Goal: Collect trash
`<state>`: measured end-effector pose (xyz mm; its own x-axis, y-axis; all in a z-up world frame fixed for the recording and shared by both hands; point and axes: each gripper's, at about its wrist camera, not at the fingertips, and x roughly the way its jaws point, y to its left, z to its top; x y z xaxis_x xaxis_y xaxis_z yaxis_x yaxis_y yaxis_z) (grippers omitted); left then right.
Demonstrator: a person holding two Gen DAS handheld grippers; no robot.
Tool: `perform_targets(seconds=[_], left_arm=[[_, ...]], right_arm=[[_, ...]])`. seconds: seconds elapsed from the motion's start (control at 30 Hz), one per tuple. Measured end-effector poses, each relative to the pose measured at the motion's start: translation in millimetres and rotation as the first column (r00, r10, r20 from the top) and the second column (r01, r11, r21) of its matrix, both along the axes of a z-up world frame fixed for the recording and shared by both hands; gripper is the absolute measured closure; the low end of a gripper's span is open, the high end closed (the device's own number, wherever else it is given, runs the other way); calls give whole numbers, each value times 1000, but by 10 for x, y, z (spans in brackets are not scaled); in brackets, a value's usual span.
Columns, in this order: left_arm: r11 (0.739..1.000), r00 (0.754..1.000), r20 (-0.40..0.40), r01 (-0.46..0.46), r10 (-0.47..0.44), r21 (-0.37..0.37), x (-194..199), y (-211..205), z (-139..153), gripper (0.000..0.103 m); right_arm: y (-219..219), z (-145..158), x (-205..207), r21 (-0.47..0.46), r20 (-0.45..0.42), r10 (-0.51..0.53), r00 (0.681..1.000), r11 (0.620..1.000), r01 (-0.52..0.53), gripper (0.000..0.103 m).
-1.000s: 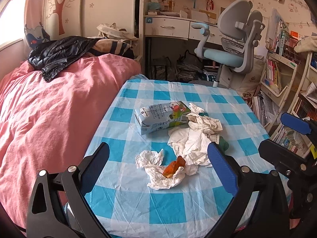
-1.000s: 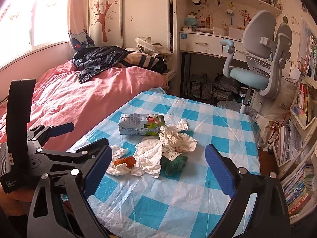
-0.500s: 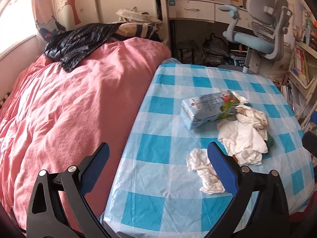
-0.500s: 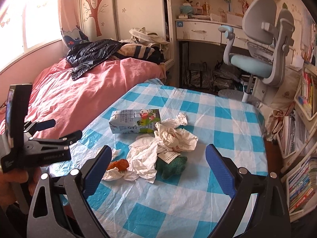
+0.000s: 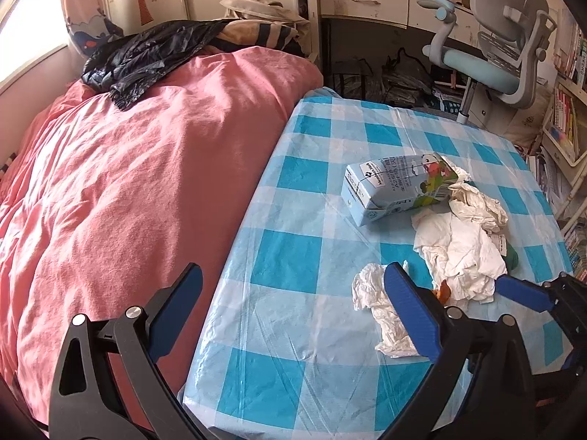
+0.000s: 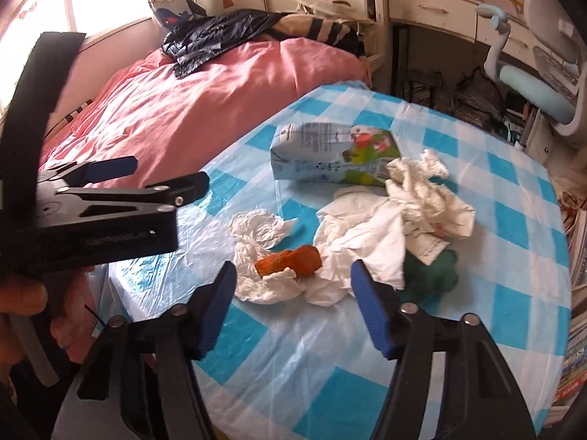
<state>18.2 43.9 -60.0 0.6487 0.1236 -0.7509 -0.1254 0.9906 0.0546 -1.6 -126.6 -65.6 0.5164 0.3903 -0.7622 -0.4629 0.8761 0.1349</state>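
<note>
Trash lies on a blue-and-white checked table (image 5: 293,256) (image 6: 513,220): a light blue milk carton (image 5: 396,187) (image 6: 330,154) on its side, crumpled white tissues (image 5: 462,249) (image 6: 367,242), an orange scrap (image 6: 290,262) on a tissue (image 6: 256,231), and a green lump (image 6: 436,275). My right gripper (image 6: 290,308) is open, just short of the orange scrap. My left gripper (image 5: 293,311) is open and empty over the table's left edge; it also shows at the left of the right wrist view (image 6: 128,183).
A bed with a pink quilt (image 5: 128,183) presses against the table's left side, with a black jacket (image 5: 154,55) on it. A grey-blue desk chair (image 5: 502,55) and a desk stand beyond the table. Bookshelves (image 5: 565,117) line the right.
My left gripper has swung left, off the trash toward the bed edge. My right gripper has moved forward and down toward the orange scrap. Both stay open.
</note>
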Motion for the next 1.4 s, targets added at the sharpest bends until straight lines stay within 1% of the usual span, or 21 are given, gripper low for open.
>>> perform_targets(seconds=[0.07,0.13,0.27,0.33,0.4,0.47,0.67,0.77,0.9,0.93,0.97,1.07,1.17,1.3,1.4], left_arm=[[1000,1000,4,-19,19,-21,-4,59,17,8],[998,999,9,-41,41,-38,-2,122,35,8],[995,998,4,-59,60,-82,7,198,44,8],[995,999,4,-53,53,-84,11,194,42,8],[996,999,2,-45,46,-77,13,183,36,8],[996,999,-3,-42,42,-76,17,180,21,8],[998,999,-26,-28,26,-61,44,133,-52,8],[999,999,-39,-11,10,-47,61,78,-96,8],[1000,998,-56,12,-13,-23,80,-10,-155,8],[1000,998,-58,18,-19,-16,79,-36,-164,8],[1000,998,-60,22,-23,-11,79,-55,-172,8],[999,997,-67,34,-34,5,85,-114,-201,8],[999,997,-73,38,-37,18,92,-139,-224,8],[1000,997,-72,6,-6,10,101,-93,-224,8],[999,997,-66,-31,29,-25,106,-27,-205,8]], right_arm=[[16,-57,80,22,-33,-12,999,1000,13,48],[25,-82,145,31,-48,-23,999,999,25,51],[40,-193,259,55,-96,-35,995,998,40,52],[57,-273,303,61,-123,-30,992,997,38,55],[49,-279,319,75,-125,-27,992,996,37,56],[16,-232,300,88,-118,-27,993,995,37,60],[-126,-131,231,110,-81,-37,996,993,45,63],[-139,-70,181,100,-53,-29,998,994,35,63],[-124,76,55,74,14,2,1000,997,-3,63],[-116,98,44,67,24,10,1000,998,-12,64],[-117,114,30,62,32,18,999,998,-20,70],[-144,174,-22,67,44,46,998,997,-49,70],[-210,207,-72,38,70,53,996,998,-56,70],[-376,134,-44,56,28,43,999,997,-45,70],[-426,42,21,113,-32,40,999,993,-36,69]])
